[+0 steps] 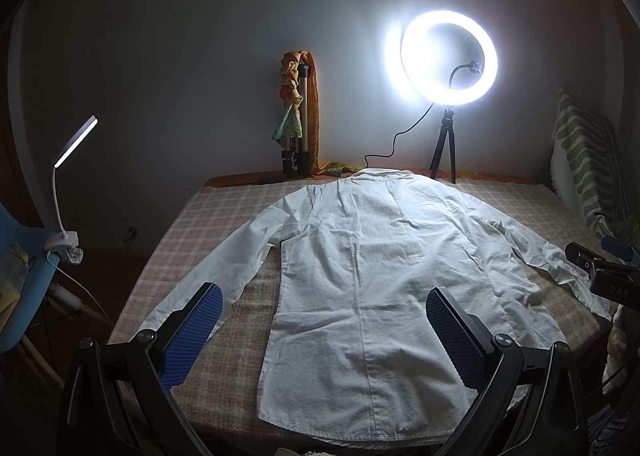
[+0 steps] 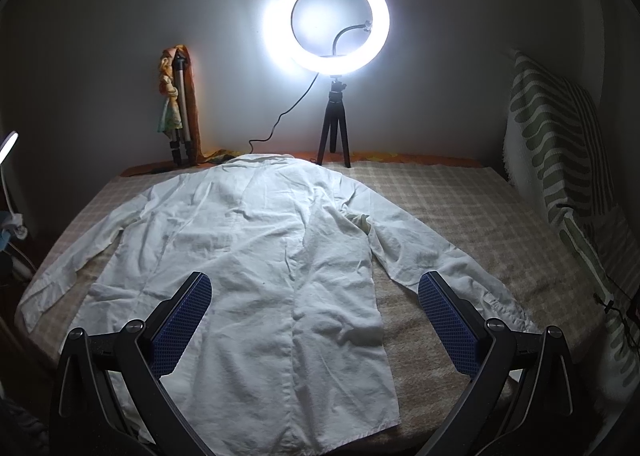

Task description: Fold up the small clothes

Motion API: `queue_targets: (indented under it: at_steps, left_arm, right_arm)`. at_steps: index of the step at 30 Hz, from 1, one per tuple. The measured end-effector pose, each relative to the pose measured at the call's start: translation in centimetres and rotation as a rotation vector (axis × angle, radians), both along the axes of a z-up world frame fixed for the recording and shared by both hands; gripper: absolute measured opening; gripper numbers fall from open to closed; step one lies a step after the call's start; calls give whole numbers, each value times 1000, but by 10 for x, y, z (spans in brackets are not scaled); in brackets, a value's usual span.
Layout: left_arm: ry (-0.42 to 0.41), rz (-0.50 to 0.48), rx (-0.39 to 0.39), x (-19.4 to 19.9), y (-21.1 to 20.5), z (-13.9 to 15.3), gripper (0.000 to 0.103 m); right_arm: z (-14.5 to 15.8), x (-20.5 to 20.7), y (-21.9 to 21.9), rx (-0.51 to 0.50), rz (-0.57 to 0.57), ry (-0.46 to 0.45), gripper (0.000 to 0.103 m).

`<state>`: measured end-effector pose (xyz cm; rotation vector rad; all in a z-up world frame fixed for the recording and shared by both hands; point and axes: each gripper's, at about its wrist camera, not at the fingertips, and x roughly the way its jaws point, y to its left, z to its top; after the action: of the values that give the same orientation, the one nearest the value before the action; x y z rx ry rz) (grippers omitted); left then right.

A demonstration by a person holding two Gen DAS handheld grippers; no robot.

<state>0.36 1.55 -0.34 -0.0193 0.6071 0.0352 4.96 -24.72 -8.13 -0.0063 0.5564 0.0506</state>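
The checked beige blanket-covered table (image 1: 224,215) is carrying your white long-sleeved cotton shirt (image 1: 360,276), lying flat, back up, sleeves spread. You are holding both the left gripper (image 1: 324,330) and the right gripper (image 2: 316,320) above its hem, blue-padded tongs apart, gripping nothing.

place: home bedroom | you are facing a bed with checked blanket (image 2: 460,207) | ring light (image 2: 334,17) glowing at 12 o'clock | striped pillow (image 2: 560,143) leaning at 3 o'clock | clip lamp (image 1: 70,159) shining at 9 o'clock
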Motion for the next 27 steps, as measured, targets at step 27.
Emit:
queue_targets:
  at_steps: [27]
  left_arm:
    - [-27,30,-62,-1,60,-9,97]
  right_arm:
    - [1,15,39,10,65,12,103]
